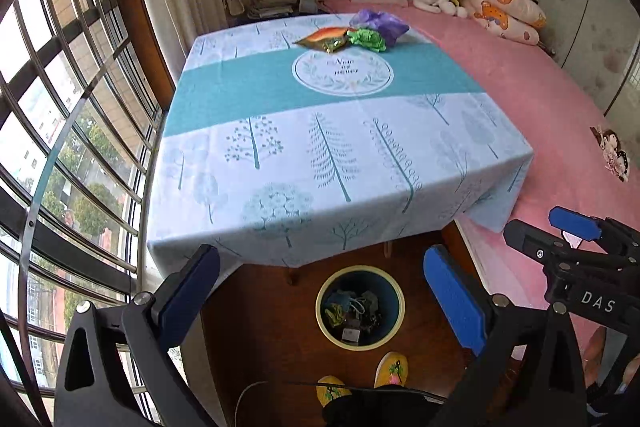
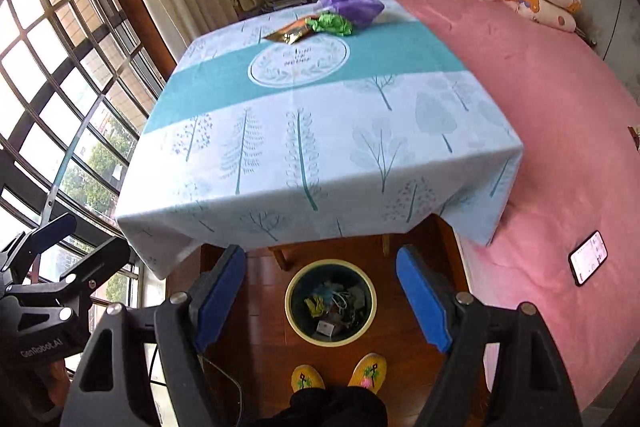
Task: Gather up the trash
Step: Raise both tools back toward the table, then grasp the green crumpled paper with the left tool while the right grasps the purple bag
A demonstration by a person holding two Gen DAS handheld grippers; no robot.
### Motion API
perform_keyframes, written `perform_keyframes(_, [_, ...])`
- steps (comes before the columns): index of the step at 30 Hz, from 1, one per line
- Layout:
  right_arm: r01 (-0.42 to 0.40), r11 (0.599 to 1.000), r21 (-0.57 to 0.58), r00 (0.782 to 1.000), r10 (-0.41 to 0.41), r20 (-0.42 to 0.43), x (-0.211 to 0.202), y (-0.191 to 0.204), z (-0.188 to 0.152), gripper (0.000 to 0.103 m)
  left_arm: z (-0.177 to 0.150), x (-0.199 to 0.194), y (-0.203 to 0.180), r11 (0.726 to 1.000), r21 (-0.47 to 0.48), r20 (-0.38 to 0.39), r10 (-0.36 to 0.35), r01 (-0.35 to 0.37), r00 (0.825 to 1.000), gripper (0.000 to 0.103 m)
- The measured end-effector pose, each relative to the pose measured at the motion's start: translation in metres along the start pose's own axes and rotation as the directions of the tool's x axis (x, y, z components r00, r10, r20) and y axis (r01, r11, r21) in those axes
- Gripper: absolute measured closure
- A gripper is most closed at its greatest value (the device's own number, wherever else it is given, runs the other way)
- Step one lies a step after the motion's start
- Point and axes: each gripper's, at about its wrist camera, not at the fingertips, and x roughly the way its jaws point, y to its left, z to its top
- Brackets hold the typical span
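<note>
Three pieces of trash lie at the far end of the table (image 1: 280, 155): an orange snack wrapper (image 1: 324, 38) (image 2: 290, 31), a crumpled green wrapper (image 1: 366, 39) (image 2: 330, 23) and a purple plastic bag (image 1: 380, 23) (image 2: 352, 7). A round bin (image 1: 359, 307) (image 2: 331, 303) with several scraps inside stands on the floor in front of the table. My left gripper (image 1: 320, 291) is open and empty, above the bin. My right gripper (image 2: 322, 287) is open and empty, also above the bin. Each gripper shows at the edge of the other's view, the right (image 1: 576, 247) and the left (image 2: 60, 259).
A bed with a pink cover (image 1: 540, 115) lies along the table's right side, with pillows and soft toys at its head. A phone (image 2: 588, 258) lies on the bed. A barred window (image 1: 60, 107) is on the left. My feet in yellow slippers (image 2: 338, 375) stand behind the bin.
</note>
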Motion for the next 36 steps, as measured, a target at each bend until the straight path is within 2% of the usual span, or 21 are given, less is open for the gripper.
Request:
perform_keyframes(11, [0.026, 0.999, -0.039, 0.992, -0.021, 0.124, -0.040, 0.010, 0.040, 0.024, 0.035, -0.036, 0.001, 1.000, 0.014, 0.140, 0.002, -0.004, 0.990, 0.002])
perform_keyframes(19, [0.024, 0.999, -0.034, 0.986, -0.018, 0.164, -0.033, -0.001, 0.077, 0.024, 0.071, -0.024, -0.002, 1.000, 0.027, 0.167, 0.007, -0.012, 0.986, 0.002])
perform_keyframes(24, [-0.001, 1.000, -0.029, 0.986, 0.006, 0.168, -0.005, -0.015, 0.115, 0.024, 0.107, 0.004, -0.006, 0.998, 0.033, 0.171, 0.038, -0.044, 0.984, 0.002])
perform_keyframes(29, [-0.063, 0.998, -0.019, 0.986, 0.065, 0.152, 0.042, -0.039, 0.170, 0.025, 0.156, 0.051, -0.015, 0.995, 0.030, 0.150, 0.085, -0.090, 0.985, 0.002])
perform_keyframes(36, [-0.167, 0.986, 0.016, 0.984, 0.165, 0.074, 0.116, -0.076, 0.260, 0.024, 0.231, 0.135, -0.034, 0.989, -0.009, 0.042, 0.145, -0.145, 0.988, 0.002])
